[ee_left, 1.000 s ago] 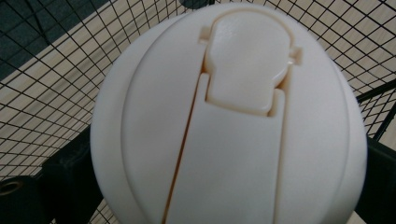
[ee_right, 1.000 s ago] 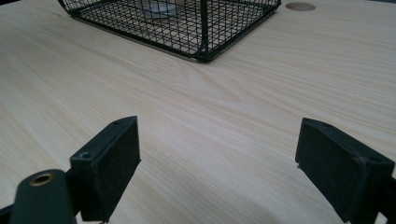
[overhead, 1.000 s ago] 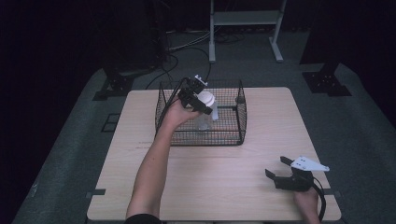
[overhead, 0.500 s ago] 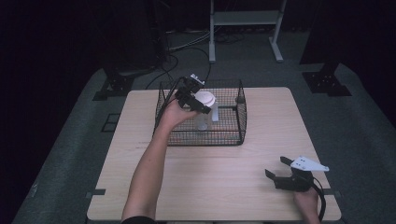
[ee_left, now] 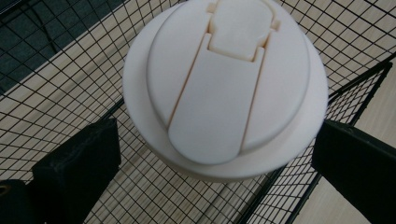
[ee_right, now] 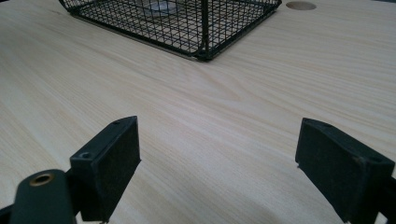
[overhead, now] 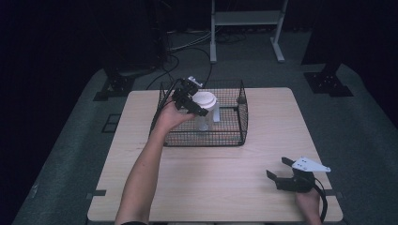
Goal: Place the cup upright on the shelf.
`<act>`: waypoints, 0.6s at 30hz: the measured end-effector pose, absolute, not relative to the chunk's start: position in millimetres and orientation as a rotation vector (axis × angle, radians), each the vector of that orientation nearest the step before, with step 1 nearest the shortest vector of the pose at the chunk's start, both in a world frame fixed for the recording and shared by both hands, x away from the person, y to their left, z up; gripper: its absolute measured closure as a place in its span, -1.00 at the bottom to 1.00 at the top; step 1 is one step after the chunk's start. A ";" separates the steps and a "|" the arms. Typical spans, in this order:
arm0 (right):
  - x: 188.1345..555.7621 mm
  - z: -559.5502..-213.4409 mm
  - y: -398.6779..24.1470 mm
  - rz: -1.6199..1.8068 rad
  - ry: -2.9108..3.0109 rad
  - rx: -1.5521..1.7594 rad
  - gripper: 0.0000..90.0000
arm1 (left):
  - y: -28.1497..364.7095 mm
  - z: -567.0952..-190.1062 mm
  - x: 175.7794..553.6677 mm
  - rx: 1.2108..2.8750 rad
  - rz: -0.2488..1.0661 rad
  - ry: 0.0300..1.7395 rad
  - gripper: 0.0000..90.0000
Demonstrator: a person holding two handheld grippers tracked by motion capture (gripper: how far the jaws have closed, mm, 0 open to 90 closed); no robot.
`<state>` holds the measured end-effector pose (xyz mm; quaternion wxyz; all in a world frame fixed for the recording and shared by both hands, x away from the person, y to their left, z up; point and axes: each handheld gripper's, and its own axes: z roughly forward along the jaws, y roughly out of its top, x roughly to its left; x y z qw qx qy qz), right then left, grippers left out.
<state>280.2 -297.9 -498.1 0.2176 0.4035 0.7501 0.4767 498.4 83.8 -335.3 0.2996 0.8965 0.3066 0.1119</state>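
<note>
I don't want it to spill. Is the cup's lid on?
Yes, on. The white lid covers the cup's whole top, flap down flat, inside the wire basket.

This looks like a lab or recording studio, though the dim surroundings make it hard to be sure: a bare pale wooden table [overhead: 220, 187] stands on grey carpet [overhead: 356, 122], with black cables [overhead: 183, 54], dark stand feet [overhead: 328, 83] and a white metal frame [overhead: 246, 21] well beyond the left gripper [overhead: 190, 99].

No readable text, label, brand, number or sign appears on anything here.
</note>
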 end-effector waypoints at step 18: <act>279.6 -498.0 -297.6 1.317 2.076 1.123 -0.71 | 108.1 -344.8 484.2 2.364 0.299 0.835 -0.99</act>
